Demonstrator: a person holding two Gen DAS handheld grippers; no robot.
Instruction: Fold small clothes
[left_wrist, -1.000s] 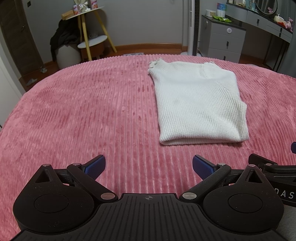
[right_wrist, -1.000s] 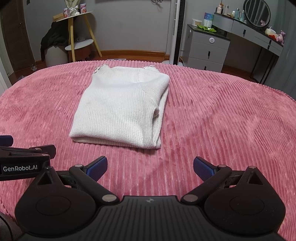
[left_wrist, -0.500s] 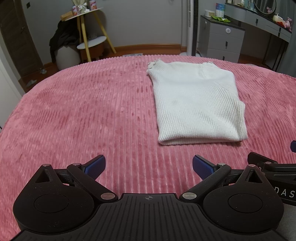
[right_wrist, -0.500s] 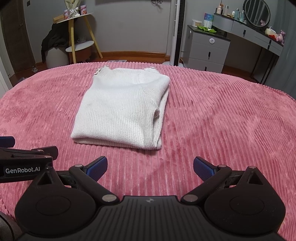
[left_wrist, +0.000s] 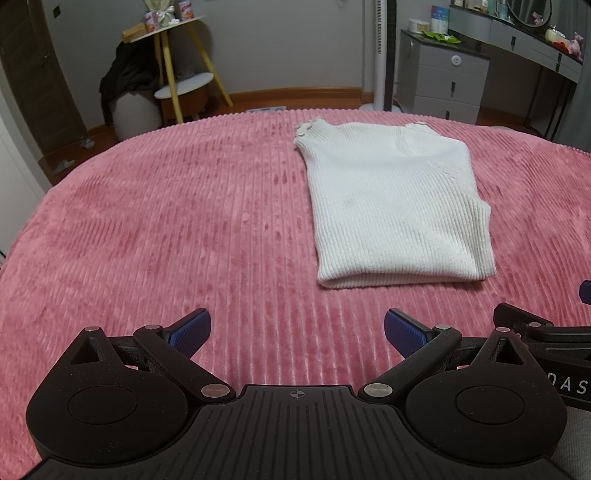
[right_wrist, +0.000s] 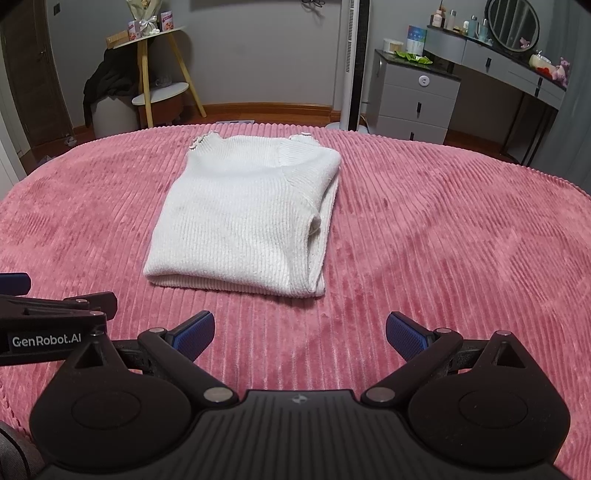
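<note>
A white ribbed knit sweater (left_wrist: 395, 206) lies folded into a flat rectangle on the pink corduroy bed cover (left_wrist: 166, 229), its frilled collar at the far end. It also shows in the right wrist view (right_wrist: 243, 218). My left gripper (left_wrist: 297, 328) is open and empty, held over the cover near the sweater's near left corner. My right gripper (right_wrist: 299, 332) is open and empty, just short of the sweater's near right corner. Each gripper's body shows at the edge of the other's view.
Beyond the bed's far edge stand a yellow-legged side table (right_wrist: 159, 74) with dark clothes on a white stool, a tower fan (right_wrist: 354, 62), a grey drawer unit (right_wrist: 417, 99) and a dressing table with a round mirror (right_wrist: 513, 24).
Both grippers have drawn back slightly from the sweater, staying open. The sweater has not moved.
</note>
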